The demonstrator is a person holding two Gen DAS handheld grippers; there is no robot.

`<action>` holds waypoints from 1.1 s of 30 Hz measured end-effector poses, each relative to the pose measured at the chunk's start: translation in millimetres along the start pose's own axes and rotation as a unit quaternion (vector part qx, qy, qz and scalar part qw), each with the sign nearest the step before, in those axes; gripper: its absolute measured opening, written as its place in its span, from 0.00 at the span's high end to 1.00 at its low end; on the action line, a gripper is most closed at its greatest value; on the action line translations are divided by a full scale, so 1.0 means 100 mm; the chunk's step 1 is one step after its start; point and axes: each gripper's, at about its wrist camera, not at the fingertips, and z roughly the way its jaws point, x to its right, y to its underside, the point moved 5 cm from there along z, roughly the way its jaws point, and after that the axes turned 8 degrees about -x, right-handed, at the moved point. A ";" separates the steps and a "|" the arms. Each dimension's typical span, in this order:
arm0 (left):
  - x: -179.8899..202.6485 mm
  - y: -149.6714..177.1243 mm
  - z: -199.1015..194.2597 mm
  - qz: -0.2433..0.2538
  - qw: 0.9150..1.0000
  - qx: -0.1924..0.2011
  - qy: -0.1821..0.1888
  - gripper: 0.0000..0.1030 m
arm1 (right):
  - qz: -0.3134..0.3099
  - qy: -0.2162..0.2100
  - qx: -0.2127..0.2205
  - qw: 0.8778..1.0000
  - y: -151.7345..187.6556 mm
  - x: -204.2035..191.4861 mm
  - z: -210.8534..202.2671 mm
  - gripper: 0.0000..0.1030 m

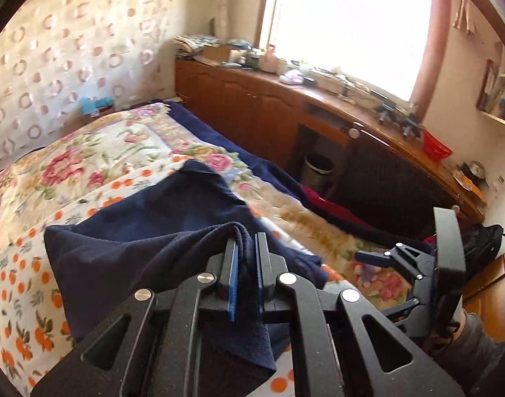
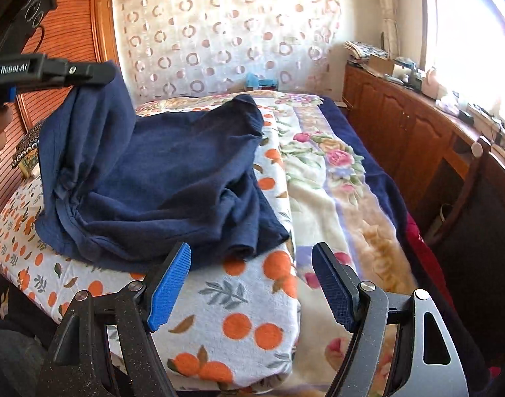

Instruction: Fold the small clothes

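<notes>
A: Where is the navy garment [image 2: 159,178]?

B: It lies rumpled on the orange-print sheet [image 2: 239,301] at the near end of the bed [image 2: 361,231], with one corner lifted off the surface toward the upper left.

A: What lifts it?

B: The left gripper [image 1: 247,254]. Its blue-padded fingers [image 1: 233,274] stand narrow, pinching a fold of the navy cloth between them; a loose flap hangs down below the pads. In the right wrist view the same gripper [image 2: 97,72] shows at the upper left with the fabric draping from its tip.

A: And the right gripper [image 2: 252,284]?

B: Its fingers [image 2: 169,284] are spread wide with nothing between them, hovering just above the sheet beside the garment's near hem. From the left wrist view it [image 1: 378,258] sits off to the right over the floral blanket [image 1: 120,152].

A: Is it touching the hem?

B: Probably not, though the left pad's tip overlaps the cloth edge in that view, so I can't be certain.

A: Anything else nearby?

B: A wooden cabinet [image 2: 401,132] runs along the window side of the bed.
</notes>
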 end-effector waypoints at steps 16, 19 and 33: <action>-0.18 0.25 0.03 0.026 0.999 -0.018 -0.032 0.37 | 0.002 -0.010 0.000 1.000 -0.10 0.05 0.06 0.24; -0.44 0.40 0.02 0.013 0.998 -0.028 -0.048 0.37 | -0.005 -0.015 0.004 1.000 -0.14 0.02 0.09 0.25; -1.65 0.98 -0.13 -0.061 0.990 -0.043 -0.118 0.37 | -0.104 -0.051 0.000 0.993 -0.78 -0.67 0.41 0.25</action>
